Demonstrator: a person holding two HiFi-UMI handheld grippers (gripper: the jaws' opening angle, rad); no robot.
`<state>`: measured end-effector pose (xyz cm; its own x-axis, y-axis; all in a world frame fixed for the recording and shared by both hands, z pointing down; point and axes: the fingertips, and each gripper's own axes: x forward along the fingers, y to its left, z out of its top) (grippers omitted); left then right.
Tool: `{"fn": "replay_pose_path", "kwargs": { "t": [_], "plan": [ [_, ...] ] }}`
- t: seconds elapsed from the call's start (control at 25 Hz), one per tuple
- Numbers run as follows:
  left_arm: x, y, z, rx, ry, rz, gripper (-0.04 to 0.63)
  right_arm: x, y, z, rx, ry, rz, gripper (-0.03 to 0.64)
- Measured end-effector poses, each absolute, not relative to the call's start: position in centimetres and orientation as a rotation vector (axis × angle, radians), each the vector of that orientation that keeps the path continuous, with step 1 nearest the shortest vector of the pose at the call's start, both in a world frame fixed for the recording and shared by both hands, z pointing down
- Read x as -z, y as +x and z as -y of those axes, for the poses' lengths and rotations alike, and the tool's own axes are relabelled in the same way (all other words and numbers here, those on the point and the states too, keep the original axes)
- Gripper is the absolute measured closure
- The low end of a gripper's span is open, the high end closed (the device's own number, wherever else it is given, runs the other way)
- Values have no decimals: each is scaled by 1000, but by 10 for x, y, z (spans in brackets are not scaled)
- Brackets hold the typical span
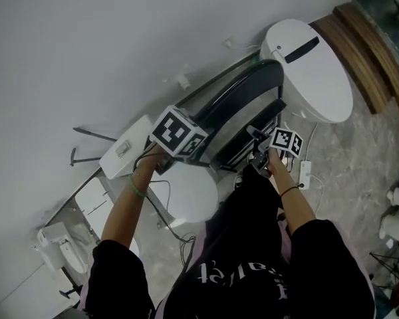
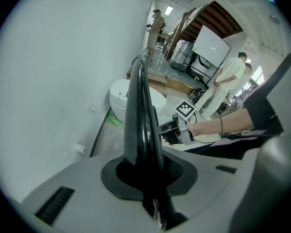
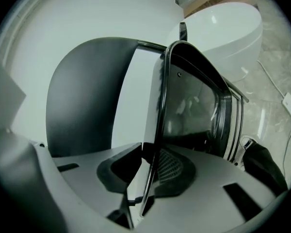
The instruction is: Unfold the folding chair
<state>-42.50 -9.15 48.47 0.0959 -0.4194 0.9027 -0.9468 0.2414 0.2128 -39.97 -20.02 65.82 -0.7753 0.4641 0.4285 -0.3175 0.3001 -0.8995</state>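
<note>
The folding chair (image 1: 243, 95) stood on the floor (image 1: 359, 158) close to the white wall (image 1: 86, 45), directly ahead of the person and just beside a white toilet (image 1: 316, 68). It was black, with a curved top edge and thin metal frame rods. In the right gripper view a wedge of white wall showed between its dark rounded panel and the framed panel beside it.

The left tongs (image 2: 150, 178) were clamped on the glossy black edge of the chair, which rose straight up out of the jaws. The right tongs (image 3: 153, 171) were closed on a thin rod of the frame, with the mesh-textured pad pressed against it.

Each gripper carried a marker cube, the left cube (image 1: 178, 133) and the right cube (image 1: 286, 140). Both bore only black-and-white square patterns and no words. The person's black garment (image 1: 246, 271) had white lettering, upside down in the head view and too blurred to read. A green band (image 1: 137, 186) circled the left wrist and a thin dark one (image 1: 289, 191) the right.

The toilet lid bore a black strip (image 1: 301, 49) with no legible print. A white power strip (image 1: 305, 173) lay on the floor near the right hand. Beyond the toilet ran a wooden step (image 1: 359, 52). In the left gripper view, people (image 2: 228, 81) stood far off down the room.
</note>
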Motion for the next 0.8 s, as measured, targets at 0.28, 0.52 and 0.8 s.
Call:
{"fn": "replay_pose_path", "kwargs": {
  "t": [0.28, 0.52, 0.8],
  "plan": [
    [-488, -359, 121, -639, 1396, 1459, 537, -662, -317, 228, -1603, -79, 1915, 548],
    [-480, -306, 156, -683, 1400, 1443, 538, -659, -266, 258, -1684, -79, 1916, 546],
    [-477, -248, 158, -671, 1348, 1433, 537, -658, -212, 259, -1676, -112, 1877, 546]
  ]
}}
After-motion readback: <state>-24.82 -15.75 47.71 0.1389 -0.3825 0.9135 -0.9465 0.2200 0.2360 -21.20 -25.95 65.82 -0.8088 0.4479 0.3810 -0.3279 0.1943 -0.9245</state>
